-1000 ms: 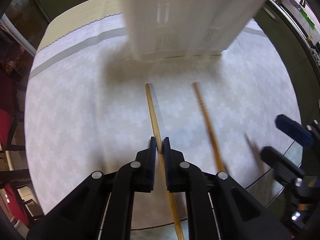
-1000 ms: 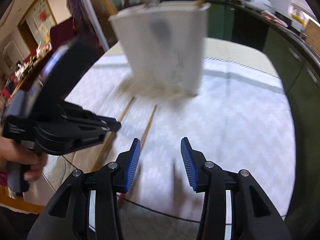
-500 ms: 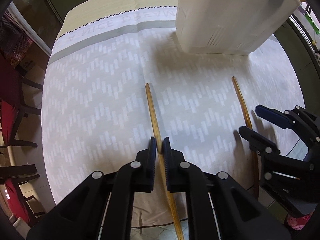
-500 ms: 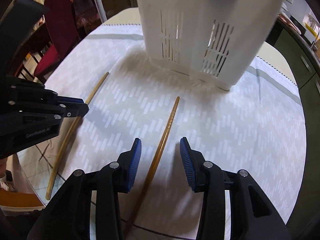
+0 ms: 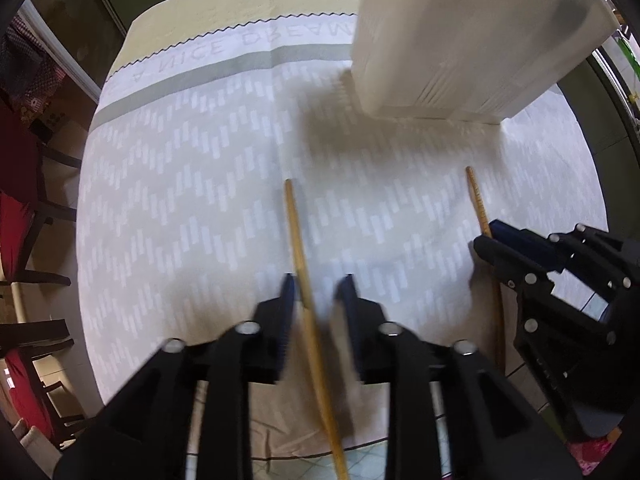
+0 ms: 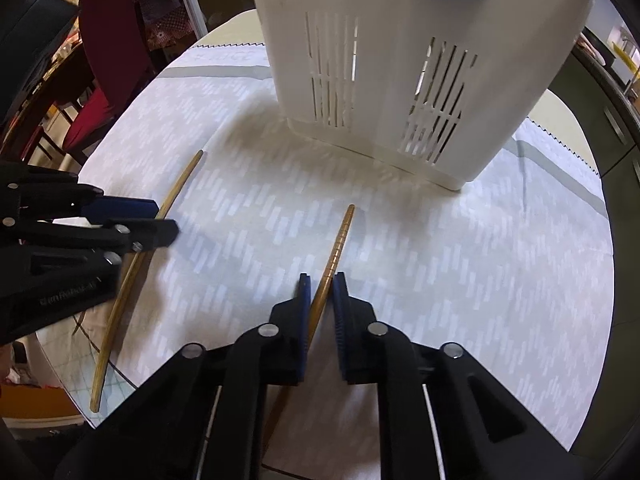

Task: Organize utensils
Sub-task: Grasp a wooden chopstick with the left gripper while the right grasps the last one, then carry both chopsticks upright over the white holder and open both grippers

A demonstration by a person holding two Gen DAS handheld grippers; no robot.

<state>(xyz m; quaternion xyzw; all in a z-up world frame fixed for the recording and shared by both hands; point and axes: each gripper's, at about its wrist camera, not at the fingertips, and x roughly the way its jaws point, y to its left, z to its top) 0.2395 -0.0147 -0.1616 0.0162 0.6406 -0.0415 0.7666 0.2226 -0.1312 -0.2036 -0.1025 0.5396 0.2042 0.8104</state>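
Two wooden chopsticks lie on the white patterned tablecloth before a white slotted utensil basket, which also shows in the left wrist view. My left gripper is open, its jaws on either side of the plain chopstick, which lies on the cloth. That chopstick shows in the right wrist view, beside the left gripper. My right gripper is shut on the ridged chopstick. The ridged chopstick and the right gripper show in the left wrist view.
The tablecloth covers a round table; its near edge lies just under both grippers. Red-cushioned chairs stand at the left. Dark cabinets stand beyond the table at right.
My left gripper has opened and let go of the plain chopstick. My right gripper has closed on the ridged chopstick. The basket appears nearer in both views.
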